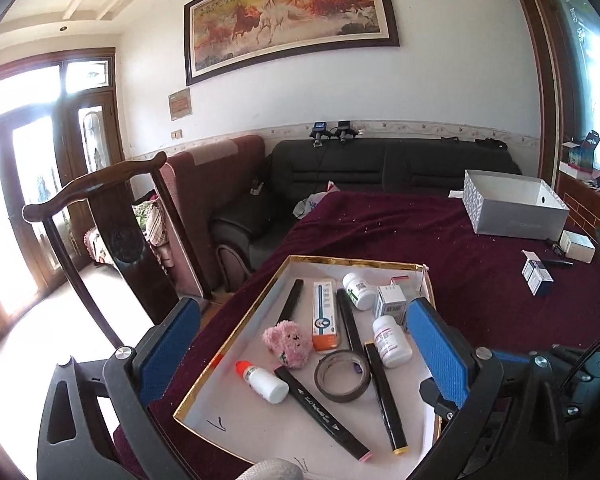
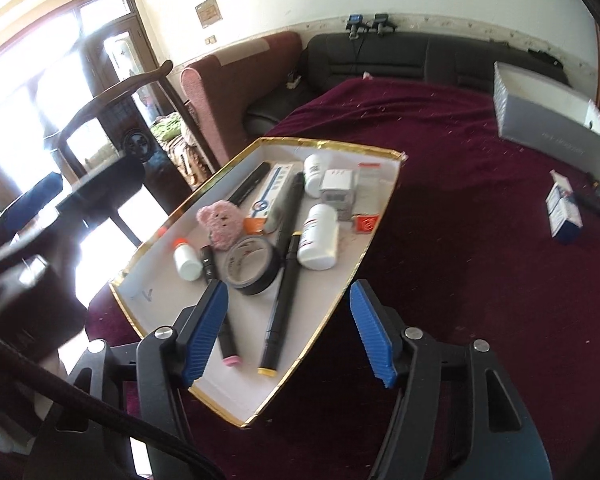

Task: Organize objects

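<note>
Fingers wide on both — left gripper (image 1: 300, 364) and right gripper (image 2: 288, 332) hold nothing, low in frame over the gold-rimmed tray (image 1: 236, 360). Markers (image 1: 324, 414), tape roll (image 1: 342, 376), pill bottles (image 1: 392, 340) at centre — light, rigid, likely slippery; pinch markers mid-barrel.

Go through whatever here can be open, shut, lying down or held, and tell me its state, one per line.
Left gripper: open, holding nothing.
Right gripper: open, holding nothing.
Gold-rimmed tray: filled.
Tape roll: lying flat.
Grey box: lidless.
White bottles: capped, lying down.
</note>
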The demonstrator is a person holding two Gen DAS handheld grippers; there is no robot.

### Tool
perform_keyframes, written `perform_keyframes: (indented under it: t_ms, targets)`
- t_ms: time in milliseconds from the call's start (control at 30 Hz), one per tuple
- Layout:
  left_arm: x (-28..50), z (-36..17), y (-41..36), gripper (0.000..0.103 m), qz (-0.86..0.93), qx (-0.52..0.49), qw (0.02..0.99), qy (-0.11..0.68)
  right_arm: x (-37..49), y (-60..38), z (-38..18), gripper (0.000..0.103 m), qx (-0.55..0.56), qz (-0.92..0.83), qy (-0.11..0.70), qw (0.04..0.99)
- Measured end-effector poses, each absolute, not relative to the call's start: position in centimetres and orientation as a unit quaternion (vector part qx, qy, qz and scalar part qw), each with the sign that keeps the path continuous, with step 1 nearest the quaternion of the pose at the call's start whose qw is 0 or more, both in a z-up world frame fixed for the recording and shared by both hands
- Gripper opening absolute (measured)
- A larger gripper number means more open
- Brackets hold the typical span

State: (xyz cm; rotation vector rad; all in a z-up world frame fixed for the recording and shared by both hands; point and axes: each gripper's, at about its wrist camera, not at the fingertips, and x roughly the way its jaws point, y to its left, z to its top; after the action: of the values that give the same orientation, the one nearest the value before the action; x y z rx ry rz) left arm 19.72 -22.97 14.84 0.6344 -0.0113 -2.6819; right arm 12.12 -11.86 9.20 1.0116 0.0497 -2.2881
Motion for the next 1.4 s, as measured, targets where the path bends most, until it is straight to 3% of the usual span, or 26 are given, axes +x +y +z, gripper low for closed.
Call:
perform_keyframes:
  t_ms: [233, 567, 1400]
  targets:
    - [19.5, 14.7, -23.2, 0.101, -0.954, 0.232, 0.189, 0.022, 12.3, -10.9, 9.5, 0.08, 0.341, -0.902, 0.041, 0.26]
    - [19.2, 14.4, -26.3, 0.101, -0.951, 0.238, 0.185, 0.068, 11.1, -10.2, 9.1, 0.081, 0.327, -0.92, 0.011, 0.214]
    - [19.8, 11.8, -32.5, 0.101, -0.934, 0.248, 0.21, 0.151, 12.1, -16.1, 7.9, 0.081, 0.323, -0.916, 0.064, 0.228]
